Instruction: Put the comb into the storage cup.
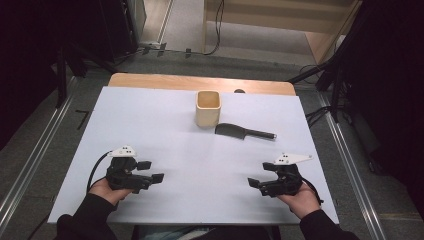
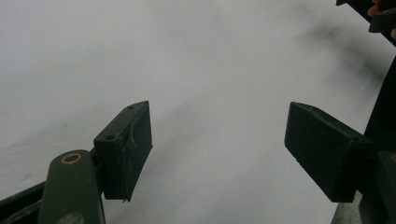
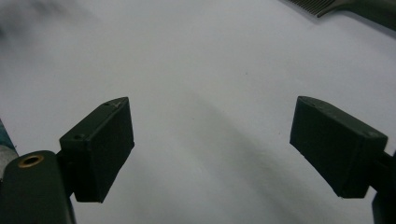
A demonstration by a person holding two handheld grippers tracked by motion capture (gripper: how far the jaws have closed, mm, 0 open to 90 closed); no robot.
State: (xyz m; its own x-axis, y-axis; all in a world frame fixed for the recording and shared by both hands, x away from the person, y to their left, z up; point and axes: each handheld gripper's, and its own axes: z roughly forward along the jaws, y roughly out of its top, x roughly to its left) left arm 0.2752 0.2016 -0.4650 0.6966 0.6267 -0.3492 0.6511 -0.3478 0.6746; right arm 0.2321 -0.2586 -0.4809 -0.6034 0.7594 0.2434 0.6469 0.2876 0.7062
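Observation:
A pale wooden square cup (image 1: 207,108) stands upright near the far middle of the white table top (image 1: 150,125). Just right of it and slightly nearer lies a black comb (image 1: 243,131), its handle pointing right; its teeth also edge into the right gripper view (image 3: 336,6). My left gripper (image 1: 151,171) rests low at the near left, pointing right, open and empty (image 2: 217,144). My right gripper (image 1: 261,175) sits at the near right, pointing left, open with nothing between its jaws (image 3: 210,140). Both are well short of the cup and comb.
The white sheet covers a wooden table whose far edge (image 1: 200,81) shows bare. Metal rails (image 1: 30,160) run along both sides on the floor. Cables and dark stands lie beyond the far edge. The other gripper shows at the top right of the left gripper view (image 2: 380,14).

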